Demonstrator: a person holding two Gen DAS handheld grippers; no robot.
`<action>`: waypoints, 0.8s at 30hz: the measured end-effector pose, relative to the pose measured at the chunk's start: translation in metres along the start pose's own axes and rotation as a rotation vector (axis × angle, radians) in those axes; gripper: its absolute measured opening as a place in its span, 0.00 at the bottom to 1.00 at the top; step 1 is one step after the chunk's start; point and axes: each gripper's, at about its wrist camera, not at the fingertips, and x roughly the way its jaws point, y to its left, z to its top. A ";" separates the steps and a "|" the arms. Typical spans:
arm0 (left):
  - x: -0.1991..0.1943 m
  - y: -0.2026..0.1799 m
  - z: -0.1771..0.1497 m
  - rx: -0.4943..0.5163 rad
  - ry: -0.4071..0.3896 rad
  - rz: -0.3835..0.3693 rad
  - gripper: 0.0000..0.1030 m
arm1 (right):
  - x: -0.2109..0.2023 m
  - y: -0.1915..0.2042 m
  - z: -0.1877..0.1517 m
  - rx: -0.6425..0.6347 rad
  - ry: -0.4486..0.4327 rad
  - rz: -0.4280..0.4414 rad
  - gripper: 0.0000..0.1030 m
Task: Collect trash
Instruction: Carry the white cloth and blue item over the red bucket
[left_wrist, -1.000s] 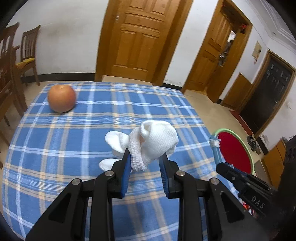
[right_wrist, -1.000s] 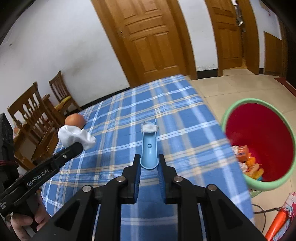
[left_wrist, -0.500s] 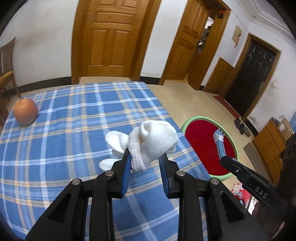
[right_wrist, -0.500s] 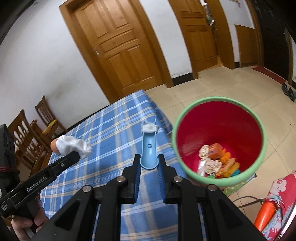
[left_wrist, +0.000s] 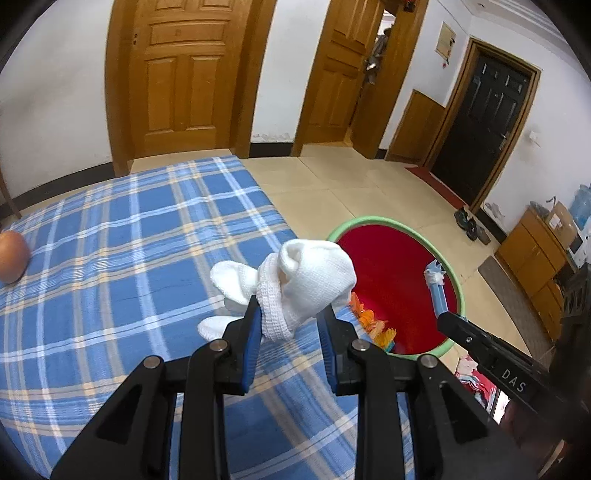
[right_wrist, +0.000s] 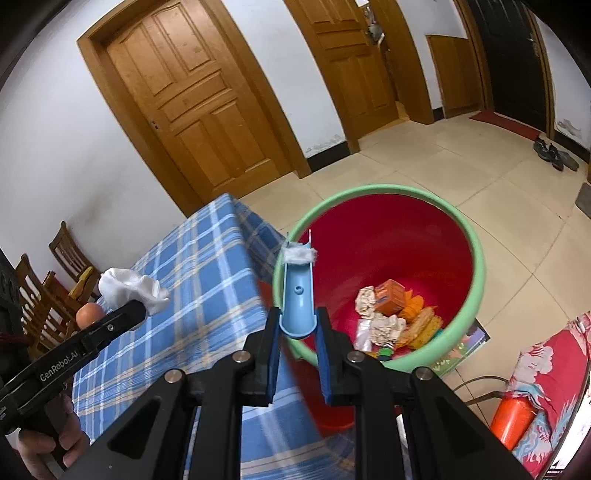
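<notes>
The left hand-held gripper (left_wrist: 290, 325) is pinching a white sock (left_wrist: 306, 286). The sock is bunched up in a soft ball between the two blue pads, and part of it sticks out to the left. It hangs in the air over the right edge of the surface (left_wrist: 122, 258), which has a blue checked cloth on it.

The right hand-held gripper (right_wrist: 297, 332) is pinching a light blue plastic piece (right_wrist: 297, 295) shaped like a little slide. Its two sides are pressed against the bottom end of the piece. The piece points up and away, and a small white fluffy bit (right_wrist: 298, 254) sits near its top end. That top end is over the rim of the bin (right_wrist: 476, 266). In the left wrist view the same blue piece (left_wrist: 437, 291) shows over the red inside of the bin (left_wrist: 452, 273), with the fluffy bit (left_wrist: 434, 271) at its tip.

The bin is red inside with a green rim. It stands on the tiled floor (right_wrist: 517, 192) just beside the surface. At its bottom lies a pile of trash (right_wrist: 395, 314): crumpled paper, an orange box and some orange and yellow wrappers.

An orange-brown round fruit (left_wrist: 11, 256) rests on the surface, far to the left and well apart from the sock. Wooden chairs (right_wrist: 62, 266) stand past the far side of the surface. Brown wooden doors (left_wrist: 181, 74) are in the white wall behind.
</notes>
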 end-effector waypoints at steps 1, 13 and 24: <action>0.004 -0.003 0.001 0.005 0.006 -0.003 0.28 | 0.001 -0.004 0.001 0.006 0.002 -0.006 0.19; 0.042 -0.034 0.010 0.059 0.048 -0.037 0.28 | 0.016 -0.040 0.008 0.059 0.025 -0.053 0.20; 0.068 -0.054 0.011 0.095 0.091 -0.065 0.28 | 0.016 -0.059 0.008 0.107 0.015 -0.062 0.28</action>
